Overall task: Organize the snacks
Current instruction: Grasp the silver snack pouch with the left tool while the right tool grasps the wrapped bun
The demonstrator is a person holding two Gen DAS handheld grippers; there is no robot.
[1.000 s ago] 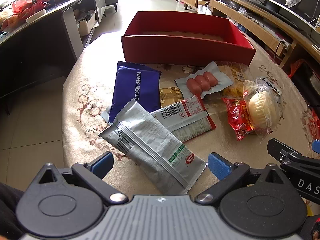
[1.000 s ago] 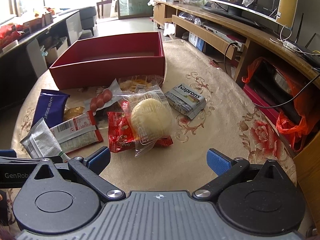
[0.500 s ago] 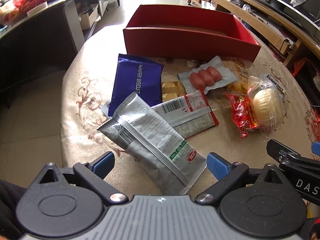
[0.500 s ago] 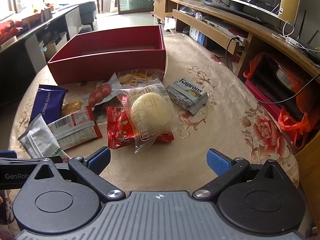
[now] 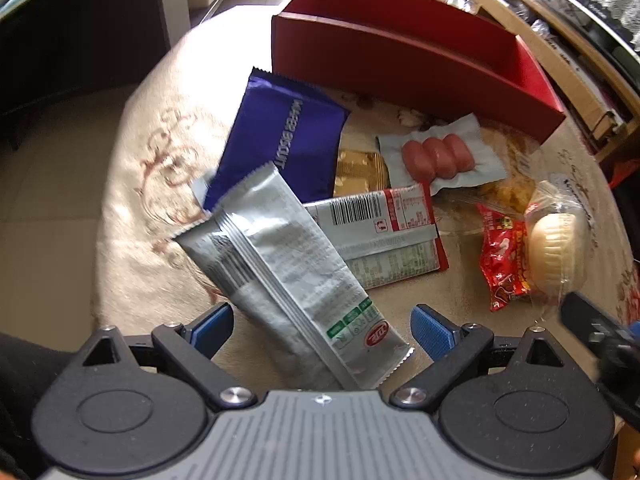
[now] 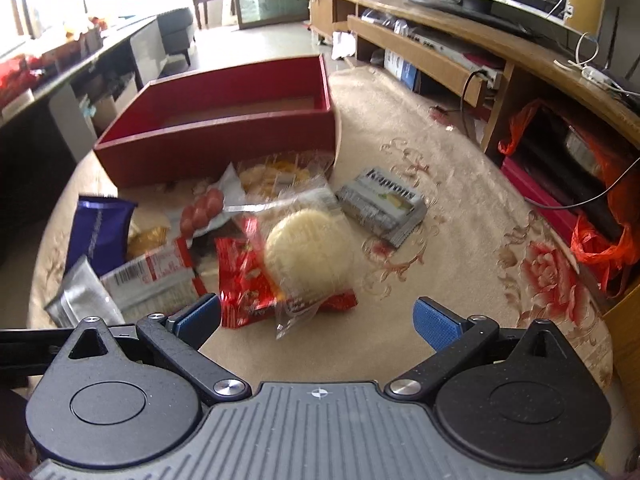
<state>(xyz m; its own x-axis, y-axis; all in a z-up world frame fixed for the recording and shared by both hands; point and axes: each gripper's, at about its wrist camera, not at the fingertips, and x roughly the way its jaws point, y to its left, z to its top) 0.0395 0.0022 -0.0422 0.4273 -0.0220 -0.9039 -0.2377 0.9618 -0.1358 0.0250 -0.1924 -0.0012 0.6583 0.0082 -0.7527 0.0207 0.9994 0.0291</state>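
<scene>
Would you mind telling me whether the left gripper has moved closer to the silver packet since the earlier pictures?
Yes. The left gripper has come down and forward over the silver packet, which now lies between its closing, still open jaws.

- round table [image 6: 460, 280], beige floral cloth
- red box [image 6: 224, 144] at the far side
- snack pile in front of it: blue wafer pack [image 5: 284, 140], silver packet [image 5: 288, 276], sausages [image 5: 438, 156], round cake [image 6: 308, 248], Kaprons pack [image 6: 380, 204]

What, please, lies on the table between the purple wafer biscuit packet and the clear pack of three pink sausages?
A small gold foil-wrapped snack lies between the purple wafer packet and the sausage pack, shown best in the left wrist view.
</scene>
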